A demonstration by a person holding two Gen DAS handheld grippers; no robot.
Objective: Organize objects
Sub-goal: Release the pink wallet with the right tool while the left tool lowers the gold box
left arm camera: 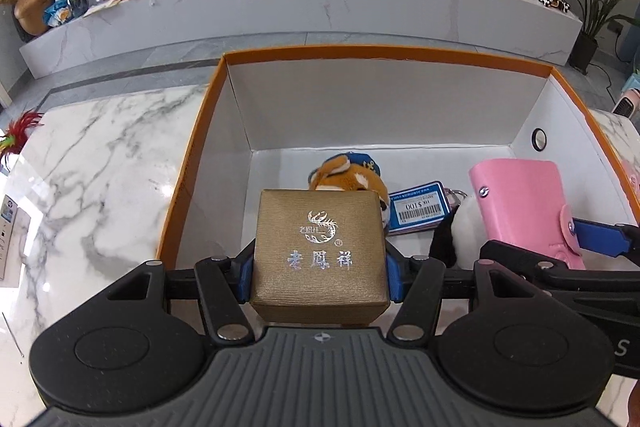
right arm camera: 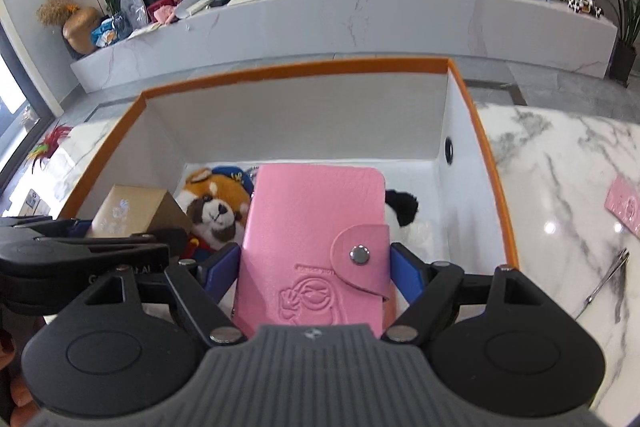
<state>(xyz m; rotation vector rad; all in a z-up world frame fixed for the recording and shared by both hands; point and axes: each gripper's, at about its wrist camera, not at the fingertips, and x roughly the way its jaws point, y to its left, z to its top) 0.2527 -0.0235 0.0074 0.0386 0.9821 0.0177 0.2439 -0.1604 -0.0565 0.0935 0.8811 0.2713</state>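
My left gripper [left arm camera: 320, 277] is shut on a small gold gift box [left arm camera: 320, 247] with silver lettering, held over the near left part of an orange-rimmed white box [left arm camera: 192, 163]. My right gripper [right arm camera: 316, 273] is shut on a pink card wallet [right arm camera: 312, 247] with a snap flap, held over the same box [right arm camera: 486, 163]. Inside the box lie a brown plush toy with a blue cap [left arm camera: 348, 177], a blue card holder with a barcode label [left arm camera: 420, 207] and a black-and-white plush [left arm camera: 460, 231]. The gold box [right arm camera: 132, 211] and the left gripper [right arm camera: 104, 247] show at left in the right wrist view.
The box stands on a white marble table [left arm camera: 100, 187]. Metal tweezers [right arm camera: 608, 277] and a pink card [right arm camera: 624, 207] lie on the table to the right. A feathered red item [left arm camera: 20, 131] sits at the table's left edge. A long marble TV bench [left arm camera: 320, 7] with clutter runs behind.
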